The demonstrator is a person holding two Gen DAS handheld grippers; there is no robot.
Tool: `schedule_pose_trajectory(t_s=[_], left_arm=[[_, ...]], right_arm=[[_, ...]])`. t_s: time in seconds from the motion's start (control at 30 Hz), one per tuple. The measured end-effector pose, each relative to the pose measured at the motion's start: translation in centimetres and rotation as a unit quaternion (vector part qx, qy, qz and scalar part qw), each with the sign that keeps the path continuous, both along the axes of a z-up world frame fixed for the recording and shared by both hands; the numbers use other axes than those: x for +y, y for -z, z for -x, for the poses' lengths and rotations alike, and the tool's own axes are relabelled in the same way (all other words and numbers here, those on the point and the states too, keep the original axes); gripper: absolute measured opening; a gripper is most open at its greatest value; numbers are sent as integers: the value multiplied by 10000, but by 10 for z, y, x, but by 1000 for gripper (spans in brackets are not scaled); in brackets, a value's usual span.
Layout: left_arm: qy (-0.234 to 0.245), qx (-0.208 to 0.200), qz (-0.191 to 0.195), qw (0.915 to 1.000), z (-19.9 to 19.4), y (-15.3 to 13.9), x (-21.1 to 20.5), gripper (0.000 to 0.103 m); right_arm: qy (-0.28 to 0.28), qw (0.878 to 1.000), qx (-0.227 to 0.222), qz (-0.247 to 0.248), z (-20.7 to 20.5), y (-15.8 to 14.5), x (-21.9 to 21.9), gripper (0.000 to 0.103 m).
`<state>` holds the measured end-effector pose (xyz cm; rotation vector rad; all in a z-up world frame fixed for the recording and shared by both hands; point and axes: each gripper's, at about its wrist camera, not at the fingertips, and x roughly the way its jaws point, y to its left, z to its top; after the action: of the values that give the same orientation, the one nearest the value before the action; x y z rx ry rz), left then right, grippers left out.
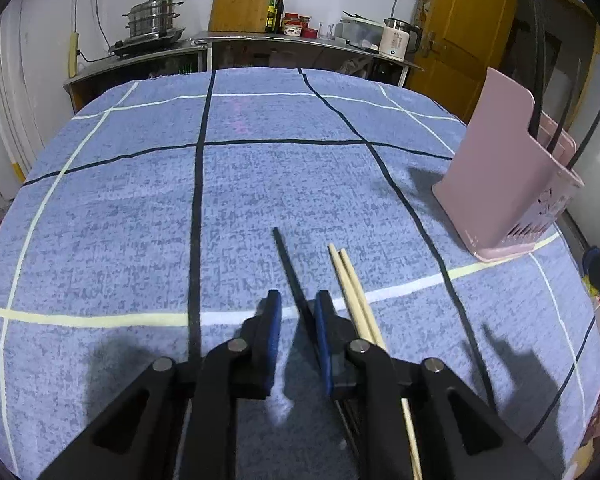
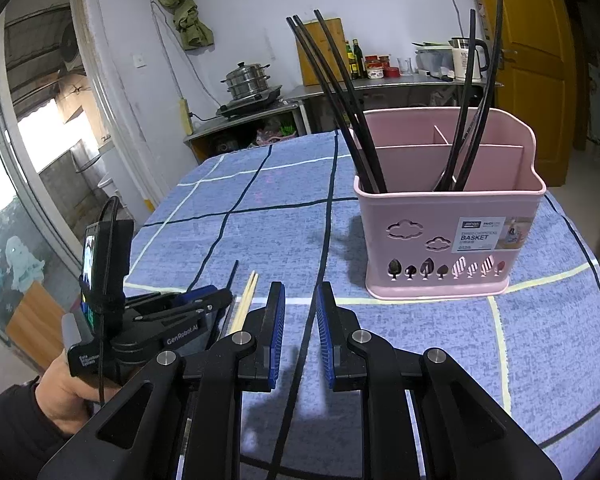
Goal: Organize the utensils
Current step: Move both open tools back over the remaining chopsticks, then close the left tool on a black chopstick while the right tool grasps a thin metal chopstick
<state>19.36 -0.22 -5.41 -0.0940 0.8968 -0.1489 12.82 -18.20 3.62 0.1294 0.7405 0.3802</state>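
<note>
Near the front of the bench, on a blue checked cloth (image 1: 140, 200), lying loose: one slim black chopstick (image 1: 288, 264) and, just beside it on the right, a pair of pale wooden chopsticks (image 1: 350, 280), side by side and touching. Lowered over the black chopstick, the left hand-held gripper (image 1: 298, 304): fingers a little spread, stick running between them, resting against the right blue pad and clear of the left one, so not yet pinched, judging by the gap. Off to the right and facing the holder, the right hand-held gripper (image 2: 301, 300): fingers parted, nothing held, only a dark stripe of the cloth visible between the pads. Well apart from the loose sticks, standing upright near the bench's right side: a pink plastic basket (image 2: 440, 208) with cloud and tree cut-outs, already loaded with long black chopsticks (image 2: 332, 92), three leaning left at one end of the front compartment and a few more leaning right at the other end (image 2: 472, 100). Rear compartments seemingly empty, though not fully visible. Judged well past halfway: done, most of the black sticks; left, the single black one and the wooden pair. Proper compartment for the wooden pair: impossible to tell.
</note>
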Motion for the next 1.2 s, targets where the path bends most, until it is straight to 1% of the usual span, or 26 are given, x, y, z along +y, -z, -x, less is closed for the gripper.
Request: schedule_pose_trajectory(t_s=[0.03, 0.23, 0.4, 0.57, 0.7, 0.83, 1.07, 1.2], left_arm=[[16, -6, -43, 10000, 2, 0, 1, 11], [35, 15, -121, 9999, 16, -1, 19, 11], [-152, 54, -120, 9998, 26, -1, 46, 10], [-436, 63, -64, 9990, 36, 1, 72, 10], [-600, 77, 69, 9981, 42, 3, 88, 10], [-670, 92, 263, 9974, 44, 3, 95, 10], [-725, 171, 620, 9953, 47, 5, 102, 10], [-735, 216, 669, 9948, 49, 5, 101, 10]], right_arm=[[-8, 10000, 0, -6, 1, -1, 0, 17], [-165, 9998, 37, -67, 0, 2, 12, 17], [-515, 9985, 175, -76, -5, 13, 42, 17], [-844, 9955, 426, -13, -17, 33, 74, 17], [-1041, 9927, 605, 78, -28, 48, 93, 17], [-1129, 9904, 773, 199, -36, 62, 107, 17], [-1084, 9883, 989, 418, -46, 79, 118, 17], [-1067, 9872, 1040, 569, -47, 82, 125, 17]])
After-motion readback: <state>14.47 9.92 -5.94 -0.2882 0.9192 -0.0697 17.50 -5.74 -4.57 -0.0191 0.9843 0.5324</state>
